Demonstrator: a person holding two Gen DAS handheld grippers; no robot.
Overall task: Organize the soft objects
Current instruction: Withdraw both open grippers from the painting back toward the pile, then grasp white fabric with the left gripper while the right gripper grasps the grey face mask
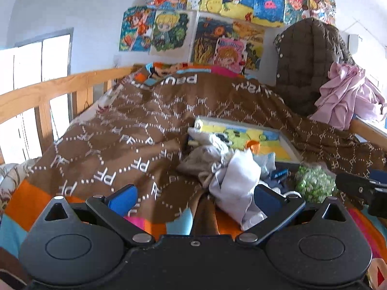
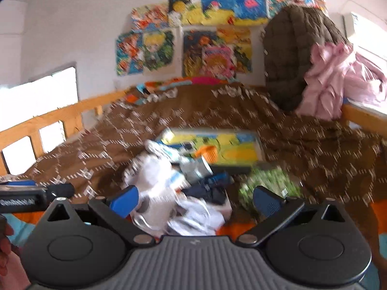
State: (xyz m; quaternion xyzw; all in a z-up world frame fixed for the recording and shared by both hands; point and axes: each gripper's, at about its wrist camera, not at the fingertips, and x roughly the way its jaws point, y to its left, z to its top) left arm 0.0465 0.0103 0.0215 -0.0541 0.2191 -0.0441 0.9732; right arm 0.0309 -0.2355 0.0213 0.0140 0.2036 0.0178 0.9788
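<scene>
- Soft objects: a loose pile of small cloth items (image 1: 232,169) lies on the brown patterned blanket (image 1: 135,120), right of the bed's middle in the left wrist view.
- Pile includes a white crumpled cloth (image 1: 238,181), a beige piece (image 1: 200,160) just behind it, dark navy items (image 1: 278,175) to its right, and a green-and-white patterned bundle (image 1: 314,181) further right.
- A colourful picture board (image 1: 254,140) lies flat on the blanket, behind the pile and touching it.
- Left gripper (image 1: 193,198): jaws spread wide, nothing between them. Blue pads (image 1: 122,197) sit low over the blanket; the right-hand pad is just beside the white cloth's edge. Contact cannot be judged.
- Right gripper (image 2: 193,199): jaws also wide apart, holding nothing. It sits above the near edge of the pile; white cloth (image 2: 157,193) and navy items (image 2: 212,186) show between the fingers. View is motion-blurred.
- The green bundle (image 2: 266,183) lies just by the right gripper's right finger.
- Each gripper shows at the edge of the other's view; they are side by side.
- Far end: a brown quilted jacket (image 1: 307,65) and a pink garment (image 1: 348,96) hang over the wooden bed rail (image 1: 48,91).
- Wall behind carries bright cartoon pictures (image 1: 217,24).
</scene>
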